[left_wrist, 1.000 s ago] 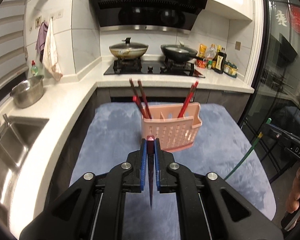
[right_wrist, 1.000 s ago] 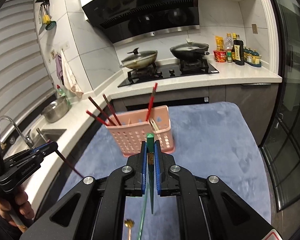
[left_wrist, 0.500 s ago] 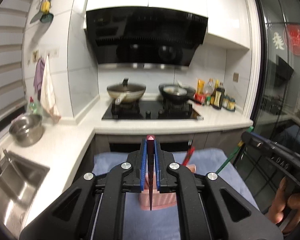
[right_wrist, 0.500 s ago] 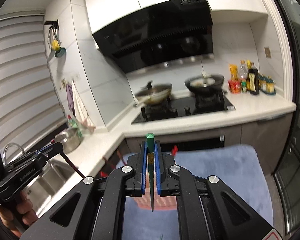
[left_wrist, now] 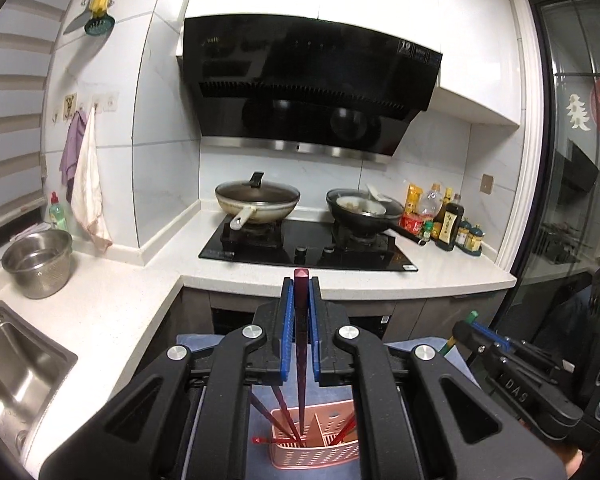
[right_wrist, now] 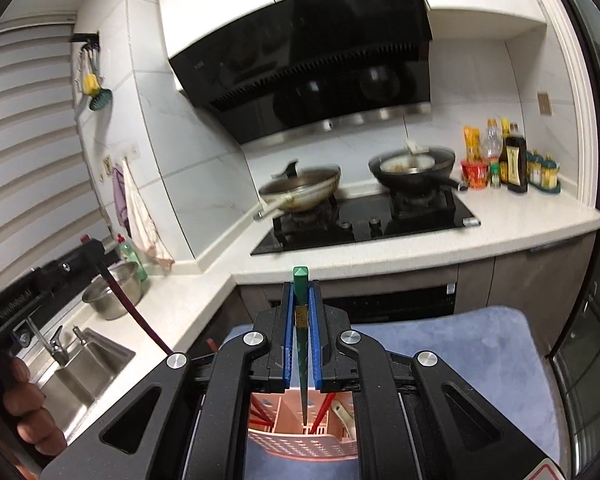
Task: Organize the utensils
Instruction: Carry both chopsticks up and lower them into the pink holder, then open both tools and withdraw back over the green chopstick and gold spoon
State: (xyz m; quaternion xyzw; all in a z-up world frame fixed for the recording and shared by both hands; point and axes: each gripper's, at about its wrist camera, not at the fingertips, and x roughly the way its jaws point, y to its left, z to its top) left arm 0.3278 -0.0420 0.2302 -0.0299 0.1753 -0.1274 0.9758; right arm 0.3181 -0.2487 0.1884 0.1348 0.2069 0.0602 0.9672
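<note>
My left gripper (left_wrist: pixel 300 292) is shut on a dark red chopstick (left_wrist: pixel 301 352) that hangs point-down over the left part of the pink utensil basket (left_wrist: pixel 320 454), which holds several red chopsticks. My right gripper (right_wrist: pixel 300 294) is shut on a green chopstick (right_wrist: pixel 301 344) whose tip hangs over the middle of the same pink basket (right_wrist: pixel 300 436). The basket sits on a blue mat (right_wrist: pixel 460 344). The right gripper with its green chopstick (left_wrist: pixel 460 328) shows at the right of the left wrist view; the left gripper with the red chopstick (right_wrist: pixel 124 300) shows at the left of the right wrist view.
A white L-shaped counter (left_wrist: pixel 112 300) carries a steel bowl (left_wrist: pixel 38 262), a sink (left_wrist: pixel 16 364) and a black hob (left_wrist: pixel 308 246) with two pans. Bottles (left_wrist: pixel 444 220) stand at the back right. A glass door (left_wrist: pixel 580 200) is at the right.
Both grippers have risen and moved closer over the basket, which slid from mid-frame to the bottom edge. Each chopstick now hangs above the basket. The grips stayed the same.
</note>
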